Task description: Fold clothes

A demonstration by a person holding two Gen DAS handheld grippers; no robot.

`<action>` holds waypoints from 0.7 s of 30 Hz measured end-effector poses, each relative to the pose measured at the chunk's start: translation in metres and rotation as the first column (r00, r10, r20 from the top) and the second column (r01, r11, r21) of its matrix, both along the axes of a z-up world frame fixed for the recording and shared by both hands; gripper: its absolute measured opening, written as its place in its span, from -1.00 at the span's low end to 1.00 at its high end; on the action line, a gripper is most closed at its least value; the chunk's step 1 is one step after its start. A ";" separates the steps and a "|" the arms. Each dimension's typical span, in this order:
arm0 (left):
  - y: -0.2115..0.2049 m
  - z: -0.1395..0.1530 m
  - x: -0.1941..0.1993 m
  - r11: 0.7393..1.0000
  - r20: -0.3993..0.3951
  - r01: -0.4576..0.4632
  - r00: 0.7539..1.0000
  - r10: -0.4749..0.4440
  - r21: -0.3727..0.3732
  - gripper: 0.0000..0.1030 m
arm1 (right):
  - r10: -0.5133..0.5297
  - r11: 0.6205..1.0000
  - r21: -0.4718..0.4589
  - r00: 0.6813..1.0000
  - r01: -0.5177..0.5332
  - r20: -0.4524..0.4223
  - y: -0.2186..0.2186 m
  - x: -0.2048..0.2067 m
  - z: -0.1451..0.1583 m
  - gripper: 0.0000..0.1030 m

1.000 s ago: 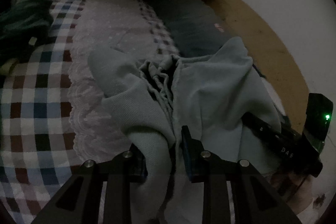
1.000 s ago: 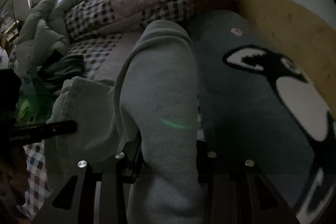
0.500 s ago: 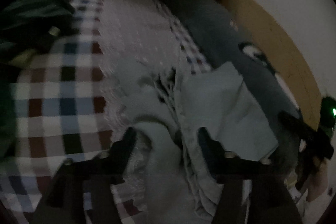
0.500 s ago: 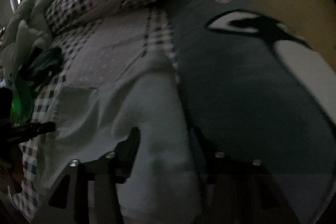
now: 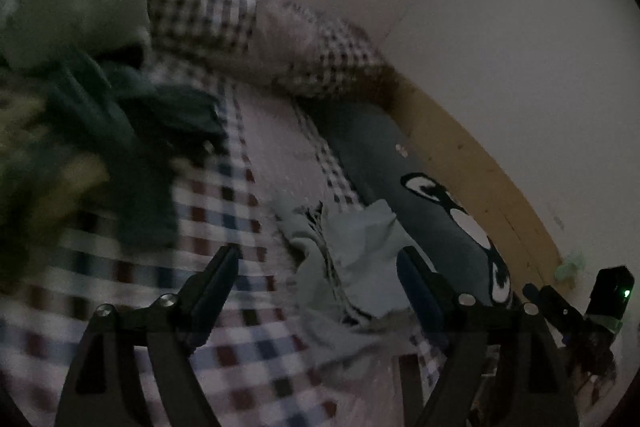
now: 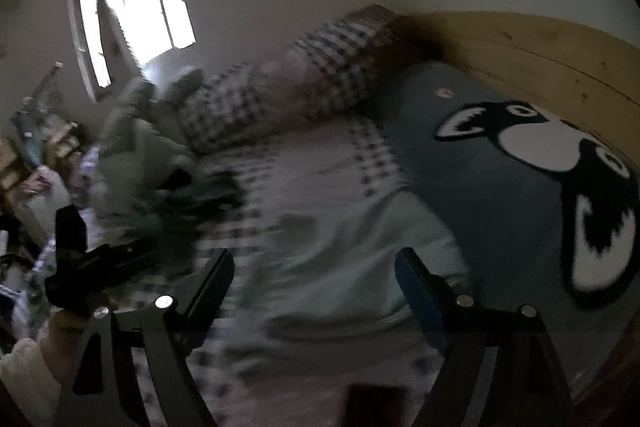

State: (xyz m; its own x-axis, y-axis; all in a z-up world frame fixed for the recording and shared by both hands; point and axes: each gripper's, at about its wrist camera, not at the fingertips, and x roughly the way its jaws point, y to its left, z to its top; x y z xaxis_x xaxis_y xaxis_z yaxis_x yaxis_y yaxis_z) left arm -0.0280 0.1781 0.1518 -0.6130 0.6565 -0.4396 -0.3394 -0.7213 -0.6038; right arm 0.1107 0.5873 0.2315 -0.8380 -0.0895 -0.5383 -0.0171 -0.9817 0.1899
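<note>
A: Well, where is the garment?

B: The pale grey garment [image 5: 356, 259] lies on the checked bedspread [image 5: 224, 211], at about six o'clock in the right wrist view and between five and six o'clock in the left one. Its right edge touches the dark blanket [image 6: 500, 195] with the black and white animal print.

A: Which way does it run?

B: In the left wrist view its long axis goes from about twelve o'clock to six, with a dark-edged fold down the middle. In the right wrist view it is blurred, so I cannot tell which end is which.

A: And the left gripper [image 5: 318, 265]?

B: Jaws spread wide, nothing between them. It sits above the bed, the garment showing through the gap toward the right finger.

A: The right gripper [image 6: 314, 267]?

B: Also wide open and empty, with the garment spread in the gap below it. Each gripper shows in the other's view, at the nine o'clock and four o'clock edges.

A: What else?

B: A checked pillow [image 6: 320, 67] at twelve o'clock by the wall, a heap of dark clothes [image 5: 132, 131] at nine to ten o'clock, a bright window [image 6: 136, 11] at eleven, and a wooden board [image 6: 540, 55] along the blanket at two.
</note>
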 end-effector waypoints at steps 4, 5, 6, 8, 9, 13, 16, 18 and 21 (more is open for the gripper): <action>-0.048 0.024 0.044 0.999 -0.076 -0.052 0.996 0.051 -0.014 0.70 | 0.031 0.998 0.047 0.998 -0.028 -0.050 -0.057 0.037 0.013 0.79; -0.060 0.029 0.055 0.998 -0.091 -0.065 0.994 0.064 -0.013 0.71 | 0.043 0.998 0.051 0.997 -0.040 -0.062 -0.070 0.045 0.016 0.80; -0.073 0.034 0.065 0.997 -0.106 -0.078 0.991 0.076 -0.013 0.71 | 0.055 0.997 0.054 0.996 -0.051 -0.075 -0.082 0.052 0.020 0.81; -0.097 0.043 0.086 0.995 -0.135 -0.104 0.986 0.101 -0.011 0.72 | 0.078 0.996 0.054 0.991 -0.072 -0.113 -0.109 0.069 0.028 0.83; -0.109 0.048 0.097 0.993 -0.151 -0.117 0.982 0.114 -0.012 0.72 | 0.087 0.995 0.056 0.988 -0.081 -0.128 -0.120 0.074 0.032 0.84; -0.143 0.059 0.128 0.975 -0.242 -0.187 0.958 0.154 -0.119 0.81 | 0.125 0.991 0.072 0.973 -0.113 -0.195 -0.172 0.093 0.050 0.88; -0.162 0.060 0.147 0.943 -0.295 -0.265 0.935 0.199 -0.203 0.99 | 0.145 0.988 0.083 0.961 -0.129 -0.237 -0.205 0.098 0.057 0.93; -0.175 0.057 0.157 0.921 -0.319 -0.305 0.921 0.222 -0.241 0.99 | 0.171 0.985 0.081 0.940 -0.154 -0.295 -0.232 0.101 0.058 0.93; -0.192 0.049 0.159 0.870 -0.331 -0.364 0.909 0.253 -0.334 0.99 | 0.192 0.981 0.073 0.893 -0.178 -0.406 -0.267 0.108 0.054 1.00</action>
State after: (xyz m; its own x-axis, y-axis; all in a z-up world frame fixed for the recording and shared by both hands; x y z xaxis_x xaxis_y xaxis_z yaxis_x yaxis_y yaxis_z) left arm 0.1308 -0.0137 0.2005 -0.8854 0.2294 -0.4043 -0.1689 -0.9691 -0.1799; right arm 0.2183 0.3205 0.2851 -0.9547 -0.2531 -0.1563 0.2381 -0.9652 0.1085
